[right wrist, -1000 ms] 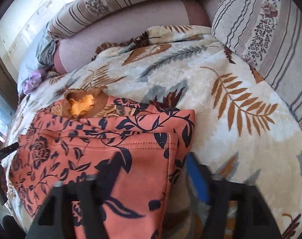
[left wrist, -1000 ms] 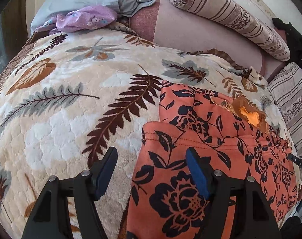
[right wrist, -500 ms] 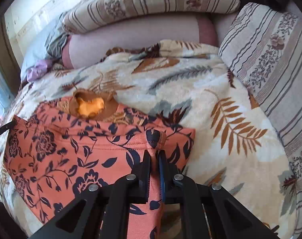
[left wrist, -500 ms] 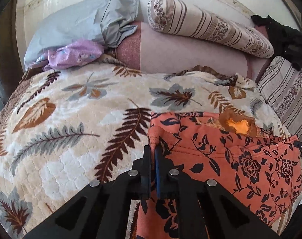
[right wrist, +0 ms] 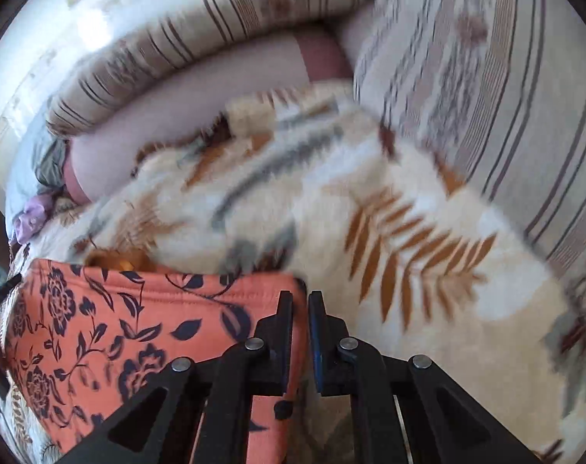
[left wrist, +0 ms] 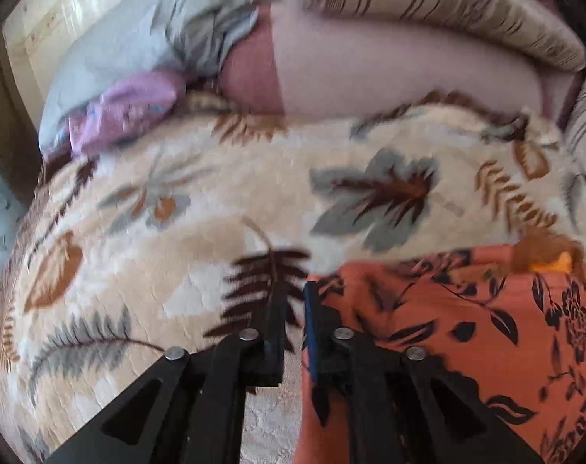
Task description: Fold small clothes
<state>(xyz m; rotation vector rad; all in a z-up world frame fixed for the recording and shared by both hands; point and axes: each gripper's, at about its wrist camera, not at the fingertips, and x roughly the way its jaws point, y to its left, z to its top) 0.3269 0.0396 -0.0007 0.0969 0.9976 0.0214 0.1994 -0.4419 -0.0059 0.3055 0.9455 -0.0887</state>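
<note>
An orange garment with dark blue flowers (left wrist: 467, 328) lies on the leaf-print blanket (left wrist: 200, 208). My left gripper (left wrist: 295, 290) is shut on the garment's left corner. My right gripper (right wrist: 300, 299) is shut on the garment (right wrist: 138, 324) at its right corner. Both corners are raised off the blanket and the cloth hangs stretched between the grippers. An orange and brown collar (left wrist: 548, 259) shows at the garment's far edge, and also in the right wrist view (right wrist: 115, 261). Both views are motion-blurred.
Striped pillows (right wrist: 486, 89) and a pink bolster (left wrist: 389, 73) line the head of the bed. A grey pillow (left wrist: 150, 42) and a purple cloth (left wrist: 126, 112) lie at the far left. Wall (right wrist: 41, 34) stands behind.
Both grippers went from open to shut on the garment's near corners, then lifted them and carried them toward the pillows. The garment's near edge now stands above the rest of the cloth.
</note>
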